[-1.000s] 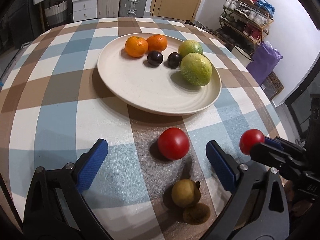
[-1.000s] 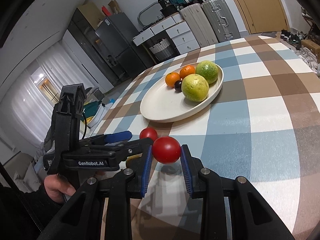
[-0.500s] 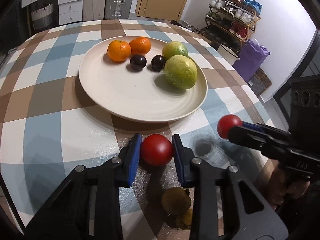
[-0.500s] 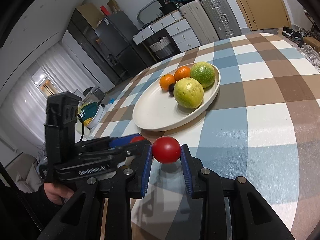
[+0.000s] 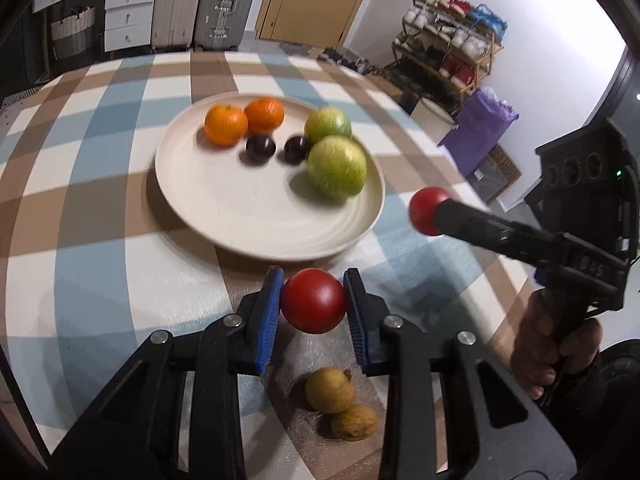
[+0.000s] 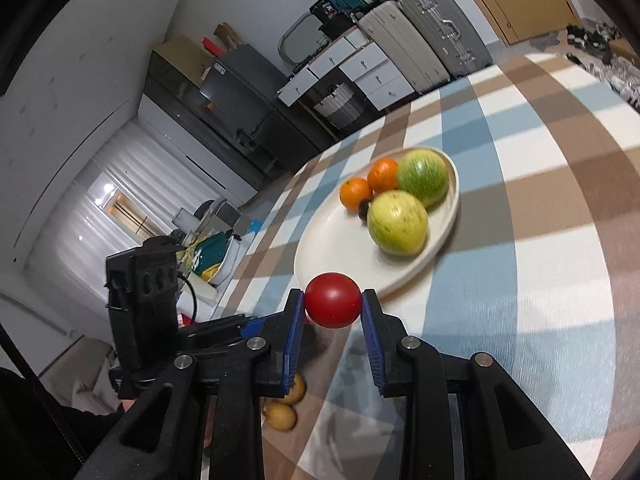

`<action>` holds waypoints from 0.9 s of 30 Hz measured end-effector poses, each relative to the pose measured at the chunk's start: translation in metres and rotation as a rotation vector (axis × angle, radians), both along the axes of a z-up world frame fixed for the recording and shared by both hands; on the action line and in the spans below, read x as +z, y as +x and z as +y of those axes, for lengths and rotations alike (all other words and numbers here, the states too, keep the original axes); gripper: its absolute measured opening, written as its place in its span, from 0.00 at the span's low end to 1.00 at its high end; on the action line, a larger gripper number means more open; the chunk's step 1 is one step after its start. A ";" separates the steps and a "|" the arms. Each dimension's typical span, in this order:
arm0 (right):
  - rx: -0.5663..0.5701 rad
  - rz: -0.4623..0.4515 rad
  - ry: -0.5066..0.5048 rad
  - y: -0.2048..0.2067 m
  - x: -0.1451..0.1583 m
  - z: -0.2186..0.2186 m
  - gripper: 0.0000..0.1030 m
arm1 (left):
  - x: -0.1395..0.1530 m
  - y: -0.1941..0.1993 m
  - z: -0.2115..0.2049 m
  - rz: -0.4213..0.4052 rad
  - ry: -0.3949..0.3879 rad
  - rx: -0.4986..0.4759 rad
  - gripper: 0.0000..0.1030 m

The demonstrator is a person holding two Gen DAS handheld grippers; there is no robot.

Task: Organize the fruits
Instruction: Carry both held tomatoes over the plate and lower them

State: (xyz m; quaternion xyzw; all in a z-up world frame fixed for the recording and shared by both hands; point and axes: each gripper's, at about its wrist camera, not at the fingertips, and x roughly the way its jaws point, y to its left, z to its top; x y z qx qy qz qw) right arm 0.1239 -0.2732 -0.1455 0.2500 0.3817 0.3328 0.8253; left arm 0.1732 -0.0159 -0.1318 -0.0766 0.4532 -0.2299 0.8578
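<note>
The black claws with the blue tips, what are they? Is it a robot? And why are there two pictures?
No robot: a person holds two squeeze-grabbers, one in each hand. Each grabber carries a little camera looking along its fingers, so each picture comes from one of them.

In the left one's picture, the left gripper pinches a red tomato. In the right one's picture, the right gripper pinches a second red tomato.

On the checked tablecloth sits a cream plate with two oranges, two dark plums and two green fruits. Two small brownish fruits lie on the cloth near the person.
</note>
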 end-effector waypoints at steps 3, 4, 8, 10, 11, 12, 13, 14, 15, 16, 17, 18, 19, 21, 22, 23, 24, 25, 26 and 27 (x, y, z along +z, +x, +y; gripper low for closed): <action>0.002 -0.020 -0.021 0.005 0.009 0.007 0.28 | 0.011 0.007 0.009 -0.027 -0.021 0.020 0.27; 0.003 -0.023 -0.028 0.007 0.011 0.009 0.28 | 0.015 0.010 0.012 -0.030 -0.025 0.027 0.27; 0.011 -0.036 -0.036 0.019 0.022 0.019 0.28 | 0.026 0.024 0.022 -0.043 -0.017 0.065 0.27; 0.002 -0.044 -0.050 0.024 0.028 0.022 0.28 | 0.031 0.031 0.028 -0.045 -0.015 0.092 0.27; 0.002 -0.050 -0.052 0.027 0.032 0.024 0.28 | 0.032 0.034 0.031 -0.044 -0.020 0.103 0.27; 0.001 -0.056 -0.052 0.030 0.036 0.027 0.28 | 0.033 0.037 0.033 -0.042 -0.025 0.113 0.27; 0.000 -0.060 -0.053 0.032 0.038 0.028 0.28 | 0.034 0.041 0.036 -0.041 -0.030 0.120 0.27; 0.001 -0.066 -0.058 0.035 0.040 0.030 0.28 | 0.035 0.045 0.037 -0.040 -0.032 0.122 0.27; -0.001 -0.072 -0.070 0.039 0.043 0.034 0.28 | 0.036 0.048 0.037 -0.040 -0.033 0.123 0.27; -0.003 -0.074 -0.081 0.042 0.044 0.035 0.28 | 0.037 0.052 0.037 -0.042 -0.034 0.124 0.27; -0.005 -0.076 -0.091 0.045 0.045 0.037 0.28 | 0.038 0.056 0.037 -0.044 -0.035 0.125 0.27; -0.008 -0.077 -0.100 0.048 0.045 0.039 0.28 | 0.039 0.059 0.036 -0.045 -0.034 0.127 0.27; -0.013 -0.073 -0.107 0.052 0.045 0.041 0.28 | 0.040 0.063 0.035 -0.047 -0.036 0.130 0.27; -0.011 -0.064 -0.116 0.059 0.044 0.045 0.28 | 0.040 0.073 0.033 -0.044 -0.039 0.131 0.27; -0.011 -0.065 -0.125 0.062 0.044 0.047 0.28 | 0.039 0.078 0.033 -0.041 -0.036 0.134 0.27; -0.011 -0.066 -0.136 0.064 0.044 0.049 0.28 | 0.038 0.082 0.032 -0.038 -0.037 0.134 0.27; -0.009 -0.068 -0.147 0.068 0.043 0.052 0.28 | 0.036 0.087 0.031 -0.034 -0.036 0.133 0.27; -0.009 -0.068 -0.157 0.071 0.043 0.054 0.28 | 0.033 0.092 0.030 -0.029 -0.030 0.135 0.27; -0.010 -0.065 -0.171 0.074 0.041 0.055 0.28 | 0.031 0.095 0.029 -0.028 -0.023 0.136 0.27; -0.010 -0.062 -0.180 0.077 0.040 0.056 0.28 | 0.029 0.100 0.028 -0.023 -0.018 0.137 0.27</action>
